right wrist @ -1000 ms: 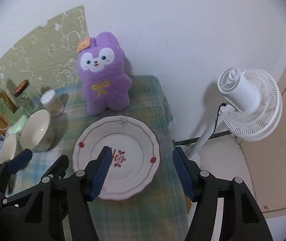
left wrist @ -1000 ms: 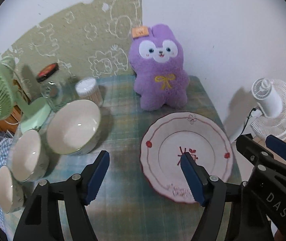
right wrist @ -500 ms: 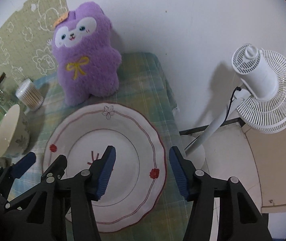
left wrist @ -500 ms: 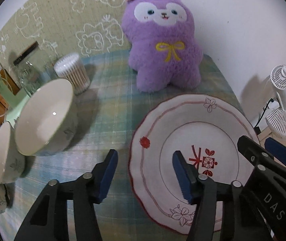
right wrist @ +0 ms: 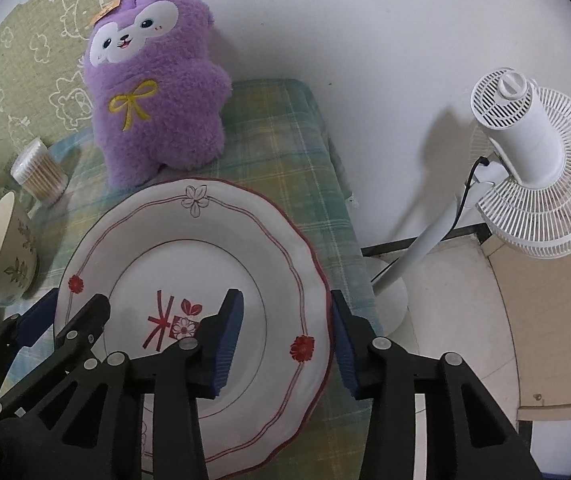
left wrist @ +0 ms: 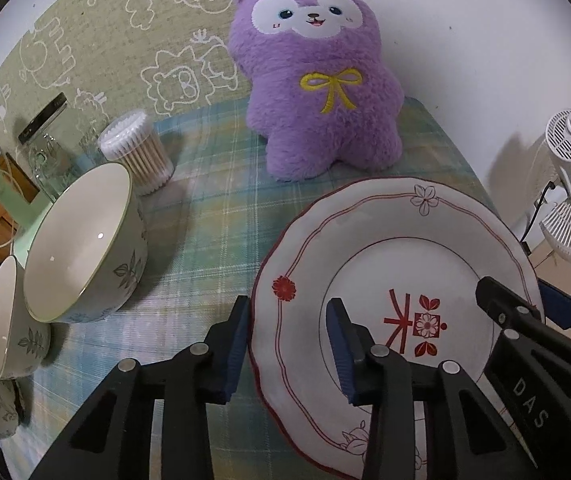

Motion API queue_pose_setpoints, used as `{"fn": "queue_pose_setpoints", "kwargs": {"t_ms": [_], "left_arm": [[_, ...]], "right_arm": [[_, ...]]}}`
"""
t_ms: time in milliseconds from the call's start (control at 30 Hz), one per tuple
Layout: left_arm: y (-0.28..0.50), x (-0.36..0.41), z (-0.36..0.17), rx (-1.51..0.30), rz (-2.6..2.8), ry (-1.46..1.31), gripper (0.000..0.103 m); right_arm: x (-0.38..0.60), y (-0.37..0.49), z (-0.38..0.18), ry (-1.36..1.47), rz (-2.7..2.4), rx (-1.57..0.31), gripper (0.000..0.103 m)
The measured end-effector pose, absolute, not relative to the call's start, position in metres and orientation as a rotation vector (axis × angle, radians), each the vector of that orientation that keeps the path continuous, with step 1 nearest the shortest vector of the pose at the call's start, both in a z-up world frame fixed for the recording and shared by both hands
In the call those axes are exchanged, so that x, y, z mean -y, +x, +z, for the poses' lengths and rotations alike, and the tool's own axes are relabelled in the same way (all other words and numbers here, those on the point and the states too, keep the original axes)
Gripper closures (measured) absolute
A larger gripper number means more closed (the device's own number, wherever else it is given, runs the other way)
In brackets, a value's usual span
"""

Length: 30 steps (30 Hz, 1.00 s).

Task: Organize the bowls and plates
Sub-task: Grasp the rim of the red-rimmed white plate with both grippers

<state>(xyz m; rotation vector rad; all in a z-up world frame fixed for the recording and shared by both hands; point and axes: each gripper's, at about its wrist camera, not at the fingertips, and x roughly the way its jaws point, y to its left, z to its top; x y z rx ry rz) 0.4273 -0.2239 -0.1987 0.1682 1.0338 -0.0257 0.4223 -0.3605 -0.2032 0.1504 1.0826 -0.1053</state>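
Both grippers, left gripper (left wrist: 289, 344) and right gripper (right wrist: 285, 336), have dropped to straddle opposite rims of the plate (left wrist: 437, 248), fingers closing but not yet clamped, so a two-handed lift looks imminent.

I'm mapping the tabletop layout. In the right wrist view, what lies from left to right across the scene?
Leaf-patterned bowl → cotton swab jar → purple plush toy → red-rimmed plate → white standing fan.
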Motion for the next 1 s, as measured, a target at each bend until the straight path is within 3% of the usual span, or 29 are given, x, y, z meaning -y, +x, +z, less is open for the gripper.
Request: {"fn": "queue_pose_setpoints", "kwargs": {"t_ms": [333,633,1000], "left_arm": [[0.419,0.216,-0.199,-1.057,-0.030,0.149,0.066],[0.401,0.203,-0.198,-1.094,-0.007,0.153,0.075],[0.379,0.187,-0.194,-1.110,-0.003,0.155,0.077]], "right_arm": [[0.358,0.419,-0.197,0.152,-0.093,-1.090,0.060],[0.347,0.403,-0.193,0.134,-0.070,-1.115,0.060],[0.336,0.379,-0.193,0.128,-0.072,-1.150,0.069]]}}
